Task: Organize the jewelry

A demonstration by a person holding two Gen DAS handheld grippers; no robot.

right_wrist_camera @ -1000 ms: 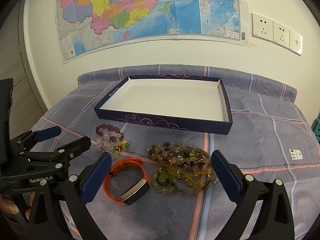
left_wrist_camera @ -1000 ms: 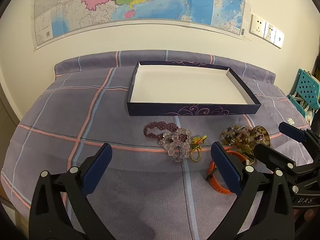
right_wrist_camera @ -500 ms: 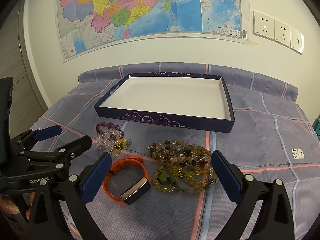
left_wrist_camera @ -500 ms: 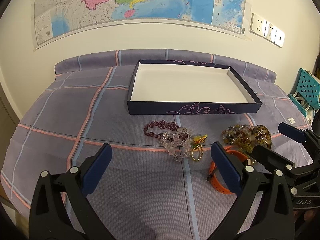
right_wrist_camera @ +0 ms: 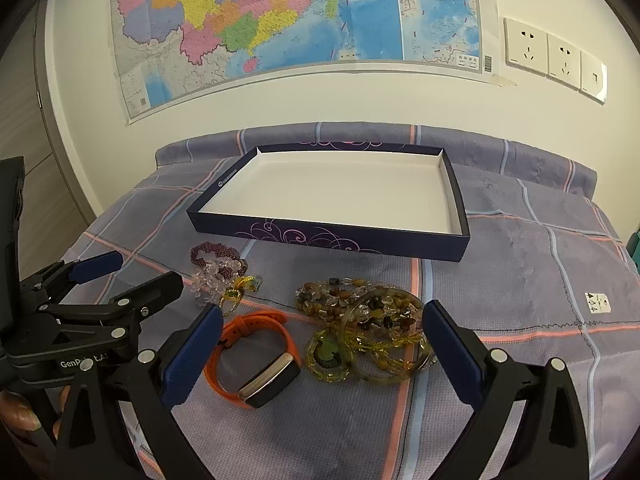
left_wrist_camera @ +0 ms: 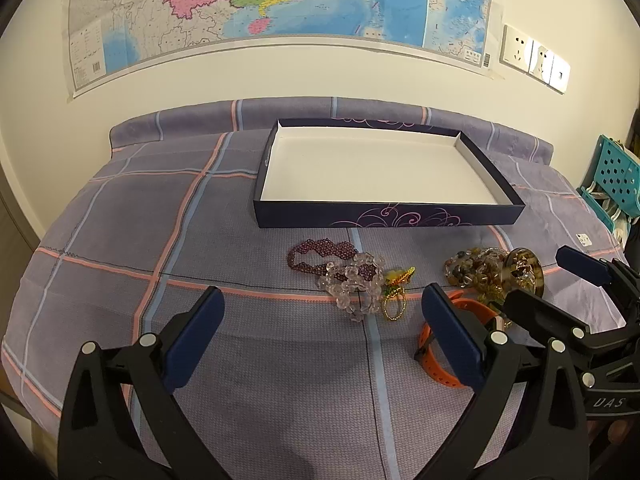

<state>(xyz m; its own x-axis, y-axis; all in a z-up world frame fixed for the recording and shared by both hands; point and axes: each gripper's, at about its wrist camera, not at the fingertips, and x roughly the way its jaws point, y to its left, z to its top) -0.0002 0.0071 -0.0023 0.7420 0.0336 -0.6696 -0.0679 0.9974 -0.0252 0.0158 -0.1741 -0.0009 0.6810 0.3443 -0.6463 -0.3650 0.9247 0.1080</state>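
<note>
A shallow dark-blue box with a white inside [left_wrist_camera: 384, 216] [right_wrist_camera: 332, 236] lies open on the plaid cloth, nothing in it. In front of it lie a maroon bead bracelet [left_wrist_camera: 316, 250] [right_wrist_camera: 208, 250], a clear crystal bracelet [left_wrist_camera: 354, 280] [right_wrist_camera: 208, 280], a small gold-and-green piece [left_wrist_camera: 396, 292] [right_wrist_camera: 236, 292], an orange smart band [left_wrist_camera: 436, 356] [right_wrist_camera: 256, 356], and a heap of amber bead bracelets and a bangle [left_wrist_camera: 496, 272] [right_wrist_camera: 368, 320]. My left gripper [left_wrist_camera: 320, 332] is open, short of the crystal bracelet. My right gripper [right_wrist_camera: 320, 344] is open, over the band and amber heap.
The purple plaid cloth [left_wrist_camera: 120, 240] covers the surface up to the wall with a map [right_wrist_camera: 288, 20] and sockets [right_wrist_camera: 552, 56]. A teal perforated basket [left_wrist_camera: 616, 176] stands at the far right. A small white tag [right_wrist_camera: 598, 304] lies on the cloth at right.
Both grippers have crept slightly forward and lower toward the jewelry; the jewelry and the box have not moved, and both grippers stay open.
</note>
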